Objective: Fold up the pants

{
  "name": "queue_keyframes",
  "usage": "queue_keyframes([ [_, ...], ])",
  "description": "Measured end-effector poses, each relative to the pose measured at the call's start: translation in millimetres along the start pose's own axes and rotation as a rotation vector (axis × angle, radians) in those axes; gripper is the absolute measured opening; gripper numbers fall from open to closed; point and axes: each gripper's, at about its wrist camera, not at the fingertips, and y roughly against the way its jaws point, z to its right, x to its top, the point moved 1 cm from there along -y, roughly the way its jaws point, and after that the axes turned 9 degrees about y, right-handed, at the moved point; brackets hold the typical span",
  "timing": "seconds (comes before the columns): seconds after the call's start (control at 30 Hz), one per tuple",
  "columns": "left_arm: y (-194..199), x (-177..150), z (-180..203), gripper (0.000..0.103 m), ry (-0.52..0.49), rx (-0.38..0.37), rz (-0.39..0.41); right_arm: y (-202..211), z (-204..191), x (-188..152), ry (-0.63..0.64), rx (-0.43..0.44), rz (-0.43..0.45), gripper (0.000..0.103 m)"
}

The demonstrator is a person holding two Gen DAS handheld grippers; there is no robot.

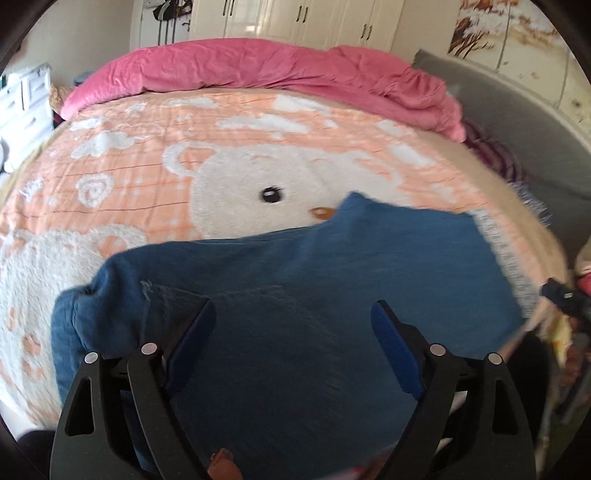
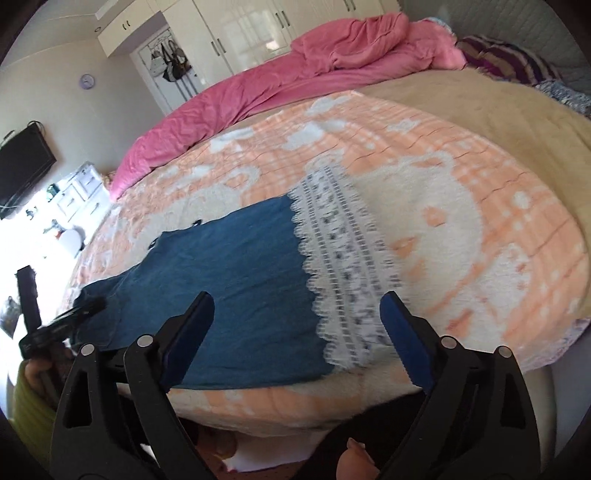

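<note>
Blue pants (image 1: 288,295) lie spread flat near the front edge of the bed, on a peach blanket (image 1: 147,166) with white bears. In the right wrist view the same blue pants (image 2: 236,273) end in a wide white lace hem (image 2: 343,266) on their right side. My left gripper (image 1: 293,314) hovers just above the blue cloth, jaws wide apart, nothing pinched between them. My right gripper (image 2: 297,306) stands open over the border between blue cloth and lace, also holding nothing. The left gripper (image 2: 62,325) shows at the left edge of the right wrist view.
A rumpled pink duvet (image 1: 258,70) lies along the far side of the bed. A beige blanket (image 2: 498,110) covers the right part, with a striped purple pillow (image 2: 506,59) behind. White wardrobes (image 1: 303,18) line the far wall. A dark TV (image 2: 22,162) hangs at left.
</note>
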Motion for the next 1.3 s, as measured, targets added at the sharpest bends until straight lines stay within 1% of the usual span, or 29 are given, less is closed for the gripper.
queue_keyframes([
  [0.07, 12.2, -0.1, 13.6, 0.090, -0.021, -0.024, 0.016, 9.9, 9.6, -1.7, -0.011, -0.050, 0.019, 0.087],
  [0.1, 16.6, 0.0, 20.9, 0.091, -0.039, -0.031, 0.023, 12.4, 13.2, -3.0, -0.021, -0.060, 0.026, 0.088],
  [0.23, 27.6, 12.0, 64.7, 0.095, -0.156, -0.054, 0.058, 16.2, 26.8, -6.6, -0.075, -0.051, 0.049, 0.088],
  [0.33, 18.9, 25.2, 102.7, 0.095, -0.223, -0.074, 0.048, 12.9, 31.4, -9.8, -0.109, -0.040, 0.055, 0.088],
  [0.47, -7.1, 43.6, 159.6, 0.096, -0.325, -0.123, 0.023, 10.9, 36.0, -15.2, -0.140, -0.025, 0.054, 0.088],
  [0.53, -22.8, 48.4, 183.6, 0.096, -0.369, -0.146, -0.006, 9.0, 39.0, -19.3, -0.168, -0.010, 0.057, 0.088],
  [0.6, -44.1, 53.4, 208.2, 0.097, -0.408, -0.181, -0.057, 5.5, 39.0, -22.0, -0.179, 0.008, 0.050, 0.088],
  [0.7, -77.1, 59.8, 236.4, 0.097, -0.464, -0.203, -0.124, -1.2, 37.2, -25.9, -0.185, 0.031, 0.041, 0.088],
  [0.83, -114.2, 67.9, 257.4, 0.097, -0.494, -0.202, -0.183, -11.7, 37.1, -31.8, -0.195, 0.042, 0.022, 0.088],
  [0.9, -134.7, 72.6, 265.7, 0.097, -0.503, -0.210, -0.241, -18.4, 38.3, -33.8, -0.195, 0.032, 0.008, 0.088],
  [0.93, -141.3, 75.1, 268.0, 0.097, -0.505, -0.205, -0.253, -20.8, 38.8, -34.3, -0.194, 0.032, 0.004, 0.088],
  [1.03, -166.2, 80.4, 275.3, 0.097, -0.535, -0.220, -0.299, -29.5, 38.2, -36.7, -0.179, 0.020, 0.003, 0.079],
  [1.1, -181.2, 82.1, 278.3, 0.097, -0.551, -0.234, -0.316, -33.0, 34.9, -37.5, -0.146, -0.013, 0.002, 0.062],
  [1.13, -188.0, 82.8, 279.1, 0.097, -0.557, -0.247, -0.327, -32.6, 34.6, -37.7, -0.146, -0.017, 0.010, 0.059],
  [1.17, -195.9, 83.7, 278.6, 0.097, -0.554, -0.267, -0.338, -31.6, 35.8, -38.3, -0.151, -0.008, 0.020, 0.053],
  [1.2, -202.3, 84.1, 278.4, 0.097, -0.553, -0.299, -0.356, -31.1, 38.0, -38.7, -0.164, 0.008, 0.034, 0.042],
  [1.23, -207.1, 84.2, 278.7, 0.097, -0.554, -0.319, -0.367, -30.8, 41.0, -39.6, -0.182, 0.013, 0.042, 0.038],
  [1.27, -214.0, 83.9, 278.1, 0.097, -0.555, -0.334, -0.379, -30.5, 43.4, -40.0, -0.192, 0.016, 0.046, 0.036],
  [1.3, -220.4, 82.7, 277.7, 0.096, -0.552, -0.346, -0.405, -30.7, 45.2, -40.3, -0.200, 0.026, 0.048, 0.036],
])
